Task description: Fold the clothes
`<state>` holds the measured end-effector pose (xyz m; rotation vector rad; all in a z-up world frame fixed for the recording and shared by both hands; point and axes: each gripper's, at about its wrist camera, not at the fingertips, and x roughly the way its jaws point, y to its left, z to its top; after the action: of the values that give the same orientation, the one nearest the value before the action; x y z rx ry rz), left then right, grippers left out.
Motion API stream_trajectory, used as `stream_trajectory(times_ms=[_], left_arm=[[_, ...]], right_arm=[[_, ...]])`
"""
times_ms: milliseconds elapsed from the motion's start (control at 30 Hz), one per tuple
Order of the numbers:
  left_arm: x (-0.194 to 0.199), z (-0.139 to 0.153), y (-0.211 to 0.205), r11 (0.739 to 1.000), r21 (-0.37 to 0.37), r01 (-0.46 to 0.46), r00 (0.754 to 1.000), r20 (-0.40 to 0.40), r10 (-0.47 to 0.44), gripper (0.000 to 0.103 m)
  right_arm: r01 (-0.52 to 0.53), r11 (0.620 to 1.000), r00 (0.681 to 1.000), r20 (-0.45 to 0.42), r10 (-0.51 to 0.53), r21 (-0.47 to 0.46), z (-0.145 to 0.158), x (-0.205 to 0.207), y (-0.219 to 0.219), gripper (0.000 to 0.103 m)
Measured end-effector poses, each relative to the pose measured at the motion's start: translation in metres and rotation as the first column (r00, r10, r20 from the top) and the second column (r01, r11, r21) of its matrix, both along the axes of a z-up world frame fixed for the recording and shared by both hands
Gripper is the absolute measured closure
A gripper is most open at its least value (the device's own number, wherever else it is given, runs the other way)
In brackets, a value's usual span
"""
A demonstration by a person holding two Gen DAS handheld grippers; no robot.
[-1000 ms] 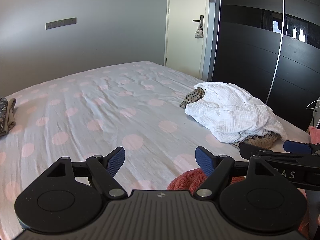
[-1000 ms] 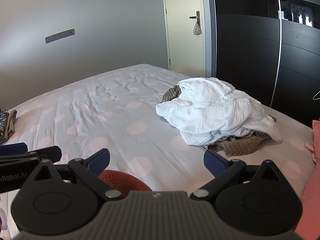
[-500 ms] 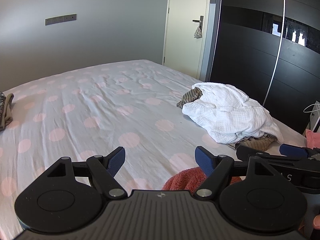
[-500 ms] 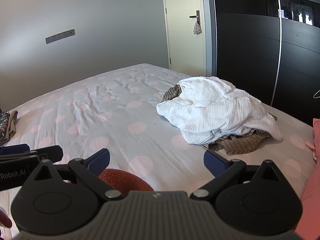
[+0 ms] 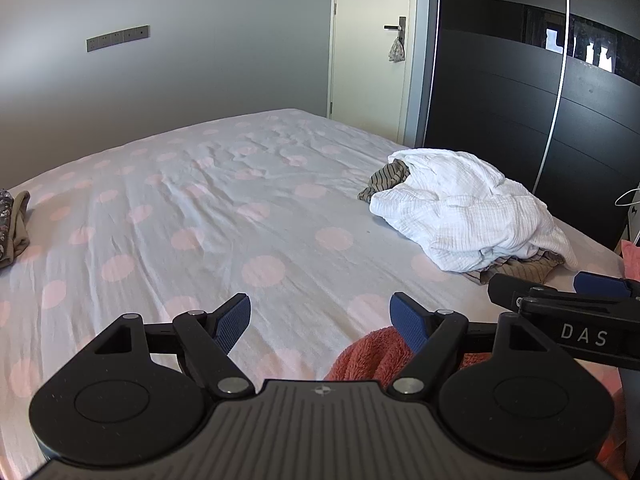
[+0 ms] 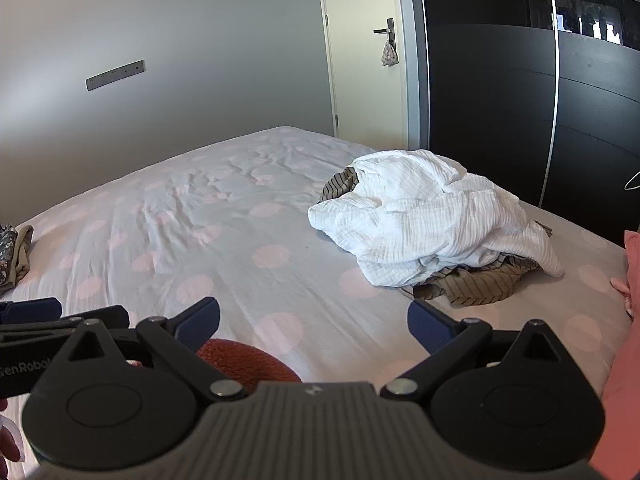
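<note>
1. You are holding the left gripper [image 5: 320, 322] with jaws spread, gripping nothing; a red fuzzy garment [image 5: 374, 354] is lying under it at 5 o'clock.
2. Your right gripper [image 6: 314, 326] is likewise gaping, pinching nothing.
3. The white garment [image 6: 428, 216] is sitting crumpled over a striped garment [image 6: 468, 284] on the bed [image 6: 240, 248] at 1 o'clock.
4. Folded clothes [image 5: 12, 226] are resting far out at 9 o'clock.

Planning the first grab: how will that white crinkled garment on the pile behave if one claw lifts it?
The white garment lies crumpled in soft folds, so it will probably droop and stretch out rather than hold shape. Its thin crinkled weave suggests it is light. It lies over the striped garment, so that might drag along.
</note>
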<state>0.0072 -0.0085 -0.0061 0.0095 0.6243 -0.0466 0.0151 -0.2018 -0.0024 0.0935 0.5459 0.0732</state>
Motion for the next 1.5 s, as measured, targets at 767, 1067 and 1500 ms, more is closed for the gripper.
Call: stream_trajectory(times_ms=[767, 1067, 1500], left_arm=[[0.015, -0.014, 0.004, 1.000, 0.002, -0.010, 0.998, -0.056, 0.010, 0.027], [0.030, -0.026, 0.013, 1.000, 0.007, -0.020, 0.992, -0.124, 0.021, 0.027], [0.050, -0.062, 0.106, 0.963, 0.035, -0.266, 0.929, -0.257, 0.265, 0.027]], right_arm=[[-0.027, 1.000, 0.999, -0.030, 0.027, 0.008, -0.015, 0.020, 0.002, 0.002], [-0.145, 0.989, 0.987, -0.074, 0.143, -0.011, -0.025, 0.050, 0.008, 0.003], [-0.055, 0.985, 0.990, -0.134, 0.033, -0.163, -0.035, 0.173, -0.053, 0.002]])
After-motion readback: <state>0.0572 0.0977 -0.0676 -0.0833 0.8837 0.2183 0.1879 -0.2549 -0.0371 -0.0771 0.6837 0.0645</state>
